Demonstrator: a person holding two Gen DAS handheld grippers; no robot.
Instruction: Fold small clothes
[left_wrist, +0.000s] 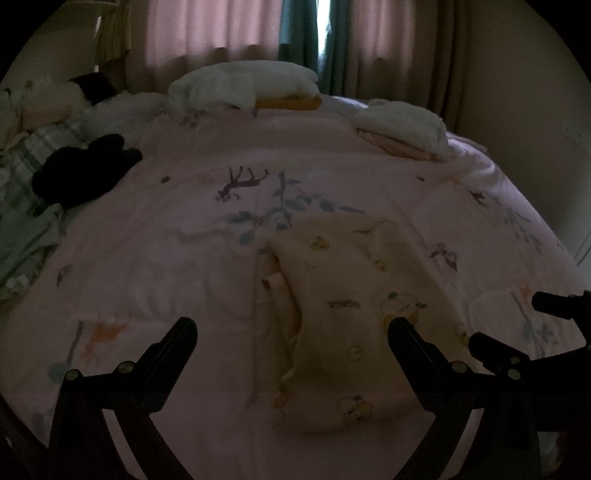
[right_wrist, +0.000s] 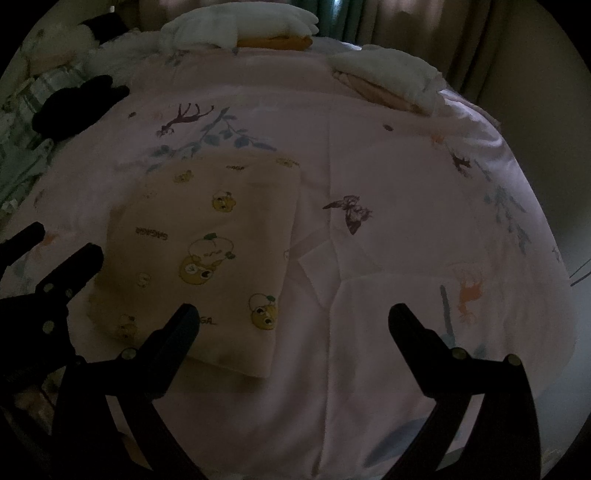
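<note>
A small cream garment with yellow cartoon prints (left_wrist: 354, 310) lies folded flat on the pink bedspread (left_wrist: 177, 236). It also shows in the right wrist view (right_wrist: 207, 251). My left gripper (left_wrist: 291, 328) is open and empty, its right finger over the garment's near part. My right gripper (right_wrist: 293, 314) is open and empty, its left finger over the garment's near right corner. The right gripper's fingers (left_wrist: 491, 347) show at the right edge of the left wrist view; the left gripper's fingers (right_wrist: 74, 266) show at the left of the right wrist view.
A black garment (left_wrist: 85, 173) lies at the left of the bed beside plaid and green cloth (left_wrist: 22, 206). White folded stacks sit at the far middle (left_wrist: 240, 86) and far right (left_wrist: 402, 125). Curtains (left_wrist: 229, 29) hang behind the bed. The bed edge runs along the right (right_wrist: 554, 258).
</note>
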